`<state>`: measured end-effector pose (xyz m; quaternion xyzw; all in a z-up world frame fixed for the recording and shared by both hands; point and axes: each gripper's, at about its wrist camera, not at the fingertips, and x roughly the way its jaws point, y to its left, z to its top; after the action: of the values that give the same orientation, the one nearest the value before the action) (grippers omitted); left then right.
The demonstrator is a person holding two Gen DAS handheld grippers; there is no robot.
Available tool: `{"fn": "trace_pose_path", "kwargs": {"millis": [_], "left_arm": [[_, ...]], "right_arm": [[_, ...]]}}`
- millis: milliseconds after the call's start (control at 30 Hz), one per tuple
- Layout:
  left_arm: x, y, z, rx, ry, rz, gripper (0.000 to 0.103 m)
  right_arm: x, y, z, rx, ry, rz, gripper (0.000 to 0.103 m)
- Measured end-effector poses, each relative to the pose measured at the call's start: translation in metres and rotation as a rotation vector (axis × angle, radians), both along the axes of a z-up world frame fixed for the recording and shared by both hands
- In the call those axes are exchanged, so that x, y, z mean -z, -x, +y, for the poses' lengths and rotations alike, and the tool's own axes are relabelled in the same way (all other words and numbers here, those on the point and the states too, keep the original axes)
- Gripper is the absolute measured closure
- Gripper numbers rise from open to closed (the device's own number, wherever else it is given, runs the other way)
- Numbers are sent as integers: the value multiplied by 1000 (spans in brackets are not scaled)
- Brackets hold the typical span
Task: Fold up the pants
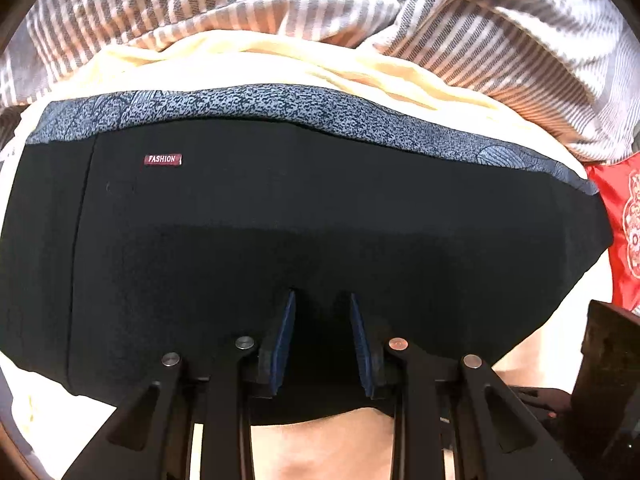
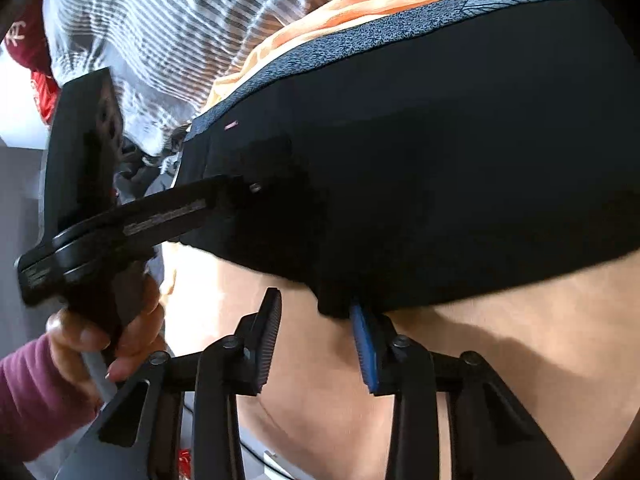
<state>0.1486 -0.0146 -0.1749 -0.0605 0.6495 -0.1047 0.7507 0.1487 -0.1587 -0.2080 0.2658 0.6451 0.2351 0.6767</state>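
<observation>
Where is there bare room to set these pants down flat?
Free: the bare sheet on the near side of the black pants, around the right gripper. Crowded: beyond the waistband the striped blanket bunches up, with red fabric at one side.

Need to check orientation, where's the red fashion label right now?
Left wrist view, upper left: the label sits on the black pants, just below the speckled waistband.

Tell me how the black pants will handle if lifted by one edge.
The pants will likely be floppy: their edge curves loosely over the sheet. They are probably light, being thin, flat cloth. The folded layers may slide apart when pushed, since the fabric looks smooth.
</observation>
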Motion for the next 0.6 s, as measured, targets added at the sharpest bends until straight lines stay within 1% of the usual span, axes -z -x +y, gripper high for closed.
{"fn": "trace_pose_path", "kwargs": {"millis": [67, 100, 133, 200, 267, 300, 333, 367, 400, 433, 467, 500, 600], "left_arm": [[-1, 3, -3, 16, -20, -9, 73], [-1, 5, -6, 30, -41, -19, 73], [-1, 6, -10, 42, -61, -26, 73], [-2, 9, -21, 78, -130, -39, 73], [-4, 10, -34, 110, -199, -34, 73], [-4, 11, -39, 121, -210, -25, 73], [-5, 12, -46, 131, -212, -12, 73], [-8, 13, -53, 138, -209, -8, 73], [-10, 15, -59, 144, -207, -9, 73], [-13, 16, -67, 155, -205, -12, 73], [-14, 17, -75, 164, -205, -15, 73], [-16, 17, -86, 175, -203, -16, 73], [-17, 17, -118, 203, -189, -7, 73]], "right_arm": [[-1, 5, 3, -34, -14, 6, 95], [-4, 10, 1, -61, -12, 2, 100], [-7, 16, 0, -92, -23, 7, 103], [-16, 27, -2, -111, -23, 10, 102], [-22, 34, -11, -75, -13, 30, 101], [-23, 36, -20, -42, -22, 58, 99], [-23, 36, -31, -5, -35, 90, 97], [-24, 37, -43, 34, -40, 116, 88], [-27, 38, -60, 75, -36, 128, 76], [-31, 39, -77, 113, -23, 128, 69], [-37, 39, -99, 154, 2, 117, 57], [-42, 38, -117, 186, 28, 106, 52], [-50, 36, -171, 293, 84, 101, 52]]}}
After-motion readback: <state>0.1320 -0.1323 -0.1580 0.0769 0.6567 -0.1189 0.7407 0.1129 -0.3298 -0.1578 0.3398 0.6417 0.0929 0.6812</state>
